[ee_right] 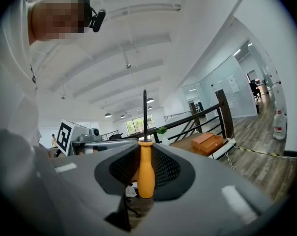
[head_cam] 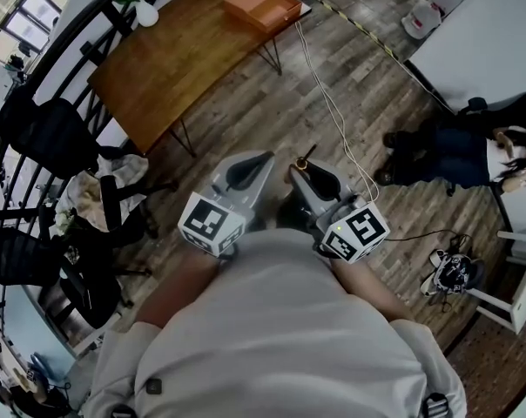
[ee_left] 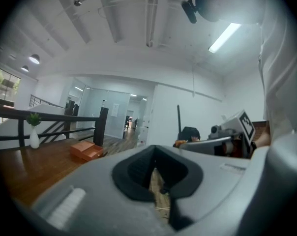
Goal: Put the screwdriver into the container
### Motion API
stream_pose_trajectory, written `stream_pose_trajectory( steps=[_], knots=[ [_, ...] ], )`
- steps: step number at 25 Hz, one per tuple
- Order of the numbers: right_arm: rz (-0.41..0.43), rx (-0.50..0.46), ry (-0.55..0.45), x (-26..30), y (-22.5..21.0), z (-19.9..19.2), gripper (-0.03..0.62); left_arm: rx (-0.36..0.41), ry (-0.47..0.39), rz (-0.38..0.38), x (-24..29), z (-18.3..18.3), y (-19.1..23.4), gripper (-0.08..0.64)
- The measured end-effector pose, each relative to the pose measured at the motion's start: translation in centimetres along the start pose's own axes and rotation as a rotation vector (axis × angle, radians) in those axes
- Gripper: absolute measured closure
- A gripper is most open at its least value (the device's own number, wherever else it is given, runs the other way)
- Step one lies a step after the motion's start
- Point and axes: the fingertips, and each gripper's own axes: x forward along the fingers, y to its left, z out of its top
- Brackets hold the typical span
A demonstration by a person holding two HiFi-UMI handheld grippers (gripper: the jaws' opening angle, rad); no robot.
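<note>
My right gripper (ee_right: 146, 170) is shut on a screwdriver (ee_right: 145, 166) with an orange handle; its thin dark shaft (ee_right: 144, 114) points straight out beyond the jaws. The head view shows both grippers held close in front of the person's body, above the wooden floor, with the screwdriver (head_cam: 303, 160) at the tip of the right gripper (head_cam: 305, 169). My left gripper (head_cam: 250, 171) sits beside it, and its jaws (ee_left: 156, 175) stand shut with nothing between them. The container, an orange open box (head_cam: 263, 5), lies far off on a wooden table (head_cam: 176, 68), also seen as the box (ee_right: 207, 142) and the box (ee_left: 87, 150).
A white vase (head_cam: 146, 12) with a plant stands on the table's far corner. Black chairs (head_cam: 50, 133) and a railing lie to the left. A white cable (head_cam: 333, 111) runs across the floor. A seated person (head_cam: 472, 151) and shoes (head_cam: 450, 273) are at the right.
</note>
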Motion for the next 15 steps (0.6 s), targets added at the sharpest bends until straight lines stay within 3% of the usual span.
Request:
stream_pose_trajectory(
  steps=[7,15],
  knots=[
    [-0.021,0.036,0.012,0.5,-7.2,0.5,0.515,-0.021,0.035,-0.012,7.0,-0.8,1.9,0.555],
    [-0.030,0.049,0.010,0.7,-19.7,2.9,0.515,-0.015,0.038,-0.011,19.3,-0.2,4.6,0.555]
  ],
)
